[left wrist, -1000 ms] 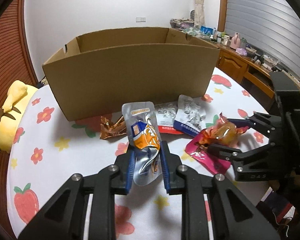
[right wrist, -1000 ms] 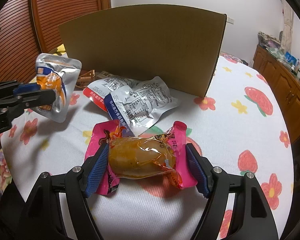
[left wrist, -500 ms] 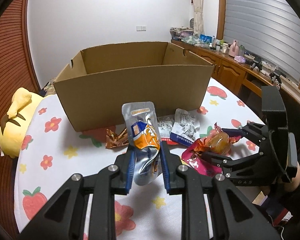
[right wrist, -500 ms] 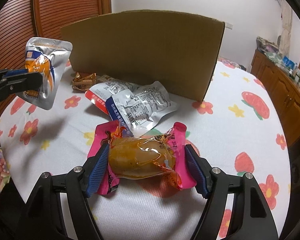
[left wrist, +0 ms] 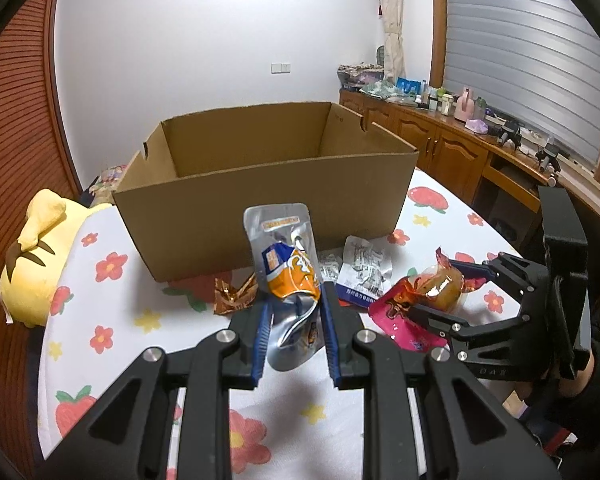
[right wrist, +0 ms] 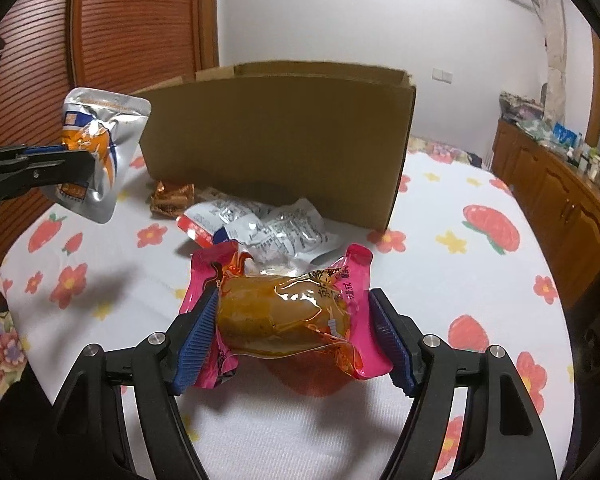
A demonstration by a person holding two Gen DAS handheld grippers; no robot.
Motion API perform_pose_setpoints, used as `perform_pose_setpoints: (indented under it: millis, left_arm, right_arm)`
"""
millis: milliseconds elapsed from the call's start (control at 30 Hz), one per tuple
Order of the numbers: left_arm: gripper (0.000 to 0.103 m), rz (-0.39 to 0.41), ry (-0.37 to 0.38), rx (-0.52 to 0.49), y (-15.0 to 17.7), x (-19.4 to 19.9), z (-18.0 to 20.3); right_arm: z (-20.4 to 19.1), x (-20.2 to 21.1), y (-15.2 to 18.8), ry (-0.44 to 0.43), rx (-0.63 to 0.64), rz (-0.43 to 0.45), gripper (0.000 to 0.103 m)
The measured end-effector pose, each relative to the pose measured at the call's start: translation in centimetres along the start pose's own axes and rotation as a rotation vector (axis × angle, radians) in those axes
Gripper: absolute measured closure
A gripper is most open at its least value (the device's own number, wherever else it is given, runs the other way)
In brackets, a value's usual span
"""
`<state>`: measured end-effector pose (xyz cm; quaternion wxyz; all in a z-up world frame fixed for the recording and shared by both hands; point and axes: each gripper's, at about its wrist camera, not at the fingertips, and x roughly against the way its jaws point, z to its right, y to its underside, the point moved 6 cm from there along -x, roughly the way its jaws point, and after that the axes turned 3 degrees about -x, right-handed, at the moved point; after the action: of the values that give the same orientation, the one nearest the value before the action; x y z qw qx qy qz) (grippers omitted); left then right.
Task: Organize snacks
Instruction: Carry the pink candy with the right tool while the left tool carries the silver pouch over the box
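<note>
My left gripper (left wrist: 294, 334) is shut on a silver and orange pouch (left wrist: 286, 264) and holds it in the air in front of the open cardboard box (left wrist: 260, 204); the pouch also shows in the right wrist view (right wrist: 96, 152). My right gripper (right wrist: 296, 336) is shut on an orange snack in clear wrap (right wrist: 284, 312), lifted above the table, with a pink packet (right wrist: 356, 268) caught with it. The right gripper also shows in the left wrist view (left wrist: 440, 292). The box (right wrist: 284, 140) stands beyond, its inside empty as far as I see.
On the flowered tablecloth (right wrist: 460, 280) in front of the box lie a copper-foil snack (left wrist: 236, 296), a white and red packet (right wrist: 204, 224) and a white and blue packet (left wrist: 364, 276). A yellow plush (left wrist: 36, 256) sits at the table's left. Wooden cabinets (left wrist: 460, 148) stand right.
Both grippers have risen with their snacks. The left gripper now looks down into the open box. The orange snack and pink packet have left the table.
</note>
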<state>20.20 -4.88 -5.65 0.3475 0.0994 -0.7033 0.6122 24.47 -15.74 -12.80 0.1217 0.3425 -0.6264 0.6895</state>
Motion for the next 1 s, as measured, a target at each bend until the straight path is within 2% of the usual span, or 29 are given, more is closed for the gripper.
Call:
perform_pose_setpoints:
  millis: [267, 500, 733, 1000]
  left_arm:
    - [0.082, 0.025, -0.003, -0.007, -1.2, 0.7, 0.2]
    - [0.082, 0.053, -0.008, -0.013, -2.7, 1.2, 0.1]
    - [0.082, 0.09, -0.018, -0.022, -5.4, 1.9, -0.6]
    - [0.081, 0.108, -0.041, -0.023, -8.8, 0.8, -2.5]
  right_arm:
    - [0.4, 0.4, -0.2, 0.009, 0.004, 0.01, 0.027]
    - [0.1, 2.7, -1.3, -0.014, 0.002, 0.049, 0.027]
    - [-0.4, 5.4, -6.3, -0.025, 0.034, 0.133, 0.027]
    - [-0.4, 5.4, -11.9, -0.017, 0.063, 0.193, 0.027]
